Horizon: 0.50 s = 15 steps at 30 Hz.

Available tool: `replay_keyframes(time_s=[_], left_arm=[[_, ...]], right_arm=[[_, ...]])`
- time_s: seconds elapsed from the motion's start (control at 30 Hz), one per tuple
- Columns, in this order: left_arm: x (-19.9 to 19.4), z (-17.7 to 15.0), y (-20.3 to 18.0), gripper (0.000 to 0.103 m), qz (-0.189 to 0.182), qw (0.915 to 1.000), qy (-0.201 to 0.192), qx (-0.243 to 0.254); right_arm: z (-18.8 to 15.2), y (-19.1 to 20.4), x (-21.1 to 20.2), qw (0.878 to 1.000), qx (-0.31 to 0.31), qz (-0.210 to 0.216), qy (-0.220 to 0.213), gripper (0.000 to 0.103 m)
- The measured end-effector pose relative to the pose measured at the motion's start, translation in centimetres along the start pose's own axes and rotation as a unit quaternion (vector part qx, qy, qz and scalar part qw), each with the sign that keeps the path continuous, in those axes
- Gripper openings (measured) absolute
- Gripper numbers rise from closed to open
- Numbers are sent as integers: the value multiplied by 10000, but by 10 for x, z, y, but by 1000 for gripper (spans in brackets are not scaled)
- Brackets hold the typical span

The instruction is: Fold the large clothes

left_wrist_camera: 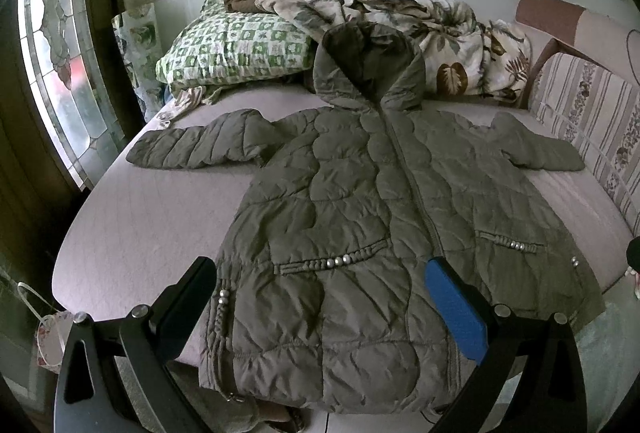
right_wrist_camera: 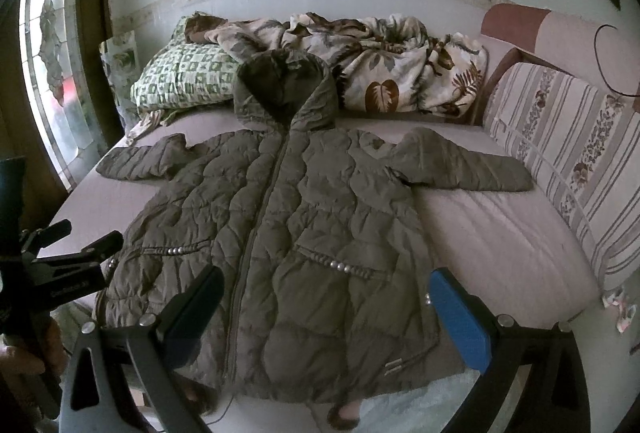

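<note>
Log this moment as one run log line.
jacket: spread flat on bed | left gripper: open | right gripper: open | fold: not started

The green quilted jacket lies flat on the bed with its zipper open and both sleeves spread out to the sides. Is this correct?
Not quite: the zipper is closed, running shut from hem to hood, as the right wrist view shows. The rest holds: the green quilted jacket lies flat on the bed with both sleeves spread out to the sides.
</note>
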<state>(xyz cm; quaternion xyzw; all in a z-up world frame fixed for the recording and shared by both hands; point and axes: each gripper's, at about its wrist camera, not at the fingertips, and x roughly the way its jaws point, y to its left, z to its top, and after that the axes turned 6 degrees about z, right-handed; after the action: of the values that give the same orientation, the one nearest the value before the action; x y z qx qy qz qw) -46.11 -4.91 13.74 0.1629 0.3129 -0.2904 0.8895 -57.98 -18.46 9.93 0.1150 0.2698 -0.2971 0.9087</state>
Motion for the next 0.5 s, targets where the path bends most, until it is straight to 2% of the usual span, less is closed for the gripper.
replay_keyframes(time_s=[0.5], left_arm=[[-1, -3, 1, 103, 22, 10000, -10, 8]], right_arm=[[-3, -2, 2, 10000, 65, 0, 60, 103]])
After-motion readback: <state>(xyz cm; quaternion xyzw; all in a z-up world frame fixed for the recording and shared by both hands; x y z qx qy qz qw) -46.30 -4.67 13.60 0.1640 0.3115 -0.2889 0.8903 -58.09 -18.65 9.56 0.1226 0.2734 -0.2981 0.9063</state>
